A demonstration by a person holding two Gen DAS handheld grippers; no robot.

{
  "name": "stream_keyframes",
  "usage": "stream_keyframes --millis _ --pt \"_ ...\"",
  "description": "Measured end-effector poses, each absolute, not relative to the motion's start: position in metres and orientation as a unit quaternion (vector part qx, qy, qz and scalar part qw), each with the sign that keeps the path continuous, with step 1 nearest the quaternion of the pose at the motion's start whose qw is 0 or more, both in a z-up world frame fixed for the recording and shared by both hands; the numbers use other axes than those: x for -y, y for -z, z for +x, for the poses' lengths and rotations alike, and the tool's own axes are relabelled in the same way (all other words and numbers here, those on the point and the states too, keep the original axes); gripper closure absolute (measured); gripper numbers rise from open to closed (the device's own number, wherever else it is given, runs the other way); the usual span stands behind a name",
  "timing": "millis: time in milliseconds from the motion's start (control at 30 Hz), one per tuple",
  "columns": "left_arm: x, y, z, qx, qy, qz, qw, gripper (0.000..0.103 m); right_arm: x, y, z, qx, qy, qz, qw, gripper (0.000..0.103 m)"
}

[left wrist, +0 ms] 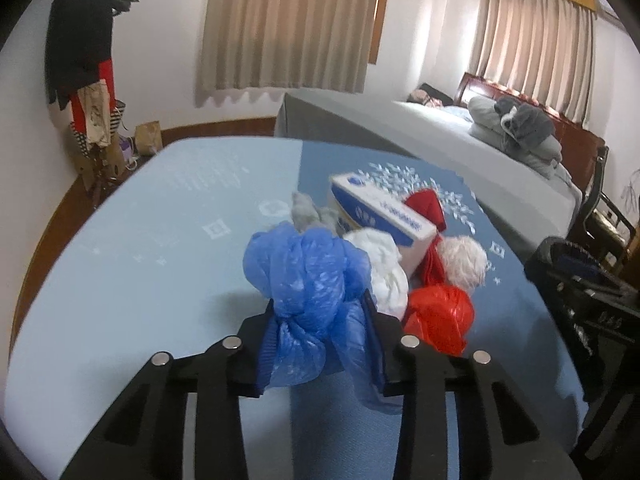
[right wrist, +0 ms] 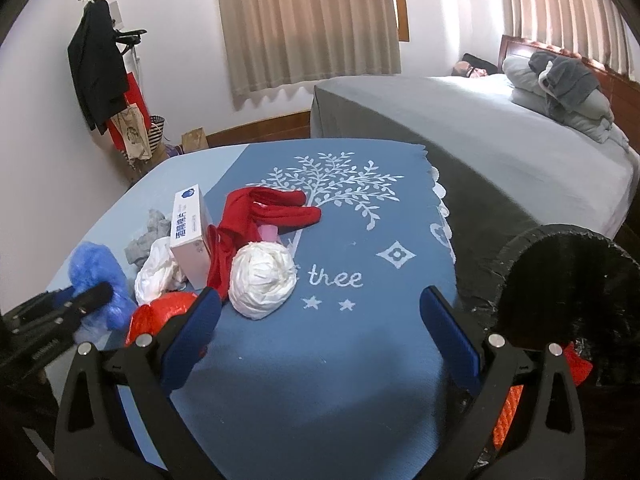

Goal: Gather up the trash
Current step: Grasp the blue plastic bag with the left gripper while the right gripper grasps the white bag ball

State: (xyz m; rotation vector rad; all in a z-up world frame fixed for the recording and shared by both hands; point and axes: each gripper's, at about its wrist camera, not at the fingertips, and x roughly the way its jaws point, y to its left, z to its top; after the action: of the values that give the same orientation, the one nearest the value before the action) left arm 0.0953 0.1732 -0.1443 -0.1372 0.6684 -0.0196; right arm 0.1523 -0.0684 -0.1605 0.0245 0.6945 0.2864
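Left gripper point(left wrist: 320, 320) clamps the blue plastic bag point(left wrist: 308, 276) at the trash pile's near edge; bag hides the pad faces. Right gripper point(right wrist: 320, 320) gapes empty over the tablecloth point(right wrist: 360, 360). Black bin point(right wrist: 568, 280) cut off at right, contents obscured.

Black bin point(right wrist: 568, 280) cut off at right; box point(left wrist: 384, 216) print blurred.

White walls point(right wrist: 48, 160) are seen, with beige curtains point(right wrist: 308, 20) drawn over two windows and daylight glowing through. A bed point(right wrist: 500, 128) with a grey cover and a wooden headboard point(left wrist: 576, 128) is set behind the blue-clothed surface point(right wrist: 360, 340). Folded bedding point(right wrist: 560, 84) is piled near the headboard. A coat rack point(right wrist: 100, 60) hung with dark clothes and bags is placed in the corner, above a wooden skirting point(right wrist: 264, 126).
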Motion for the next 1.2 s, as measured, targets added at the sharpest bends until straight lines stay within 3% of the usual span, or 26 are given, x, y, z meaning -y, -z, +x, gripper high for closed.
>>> stream_keyframes --millis 467,733,933,1033,1200 --pt "-0.176 0.138 0.109 -0.306 -0.021 -0.05 0.95 0.066 0.038 0.177 0.183 -0.352 -0.138 0.001 0.926 0.009" --pt "-0.174 0.142 0.11 -0.31 -0.028 -0.052 0.949 0.066 0.021 0.187 0.196 -0.387 -0.151 -0.011 0.91 0.03" --pt "-0.174 0.14 0.109 -0.31 -0.029 -0.051 0.949 0.066 0.017 0.191 0.199 -0.403 -0.19 0.001 0.895 0.064" --pt "-0.173 0.139 0.108 -0.309 -0.029 -0.05 0.949 0.066 0.017 0.189 0.195 -0.403 -0.196 0.001 0.894 0.07" --pt "-0.17 0.134 0.108 -0.304 -0.028 -0.047 0.951 0.066 0.024 0.177 0.187 -0.388 -0.194 0.002 0.901 0.07"
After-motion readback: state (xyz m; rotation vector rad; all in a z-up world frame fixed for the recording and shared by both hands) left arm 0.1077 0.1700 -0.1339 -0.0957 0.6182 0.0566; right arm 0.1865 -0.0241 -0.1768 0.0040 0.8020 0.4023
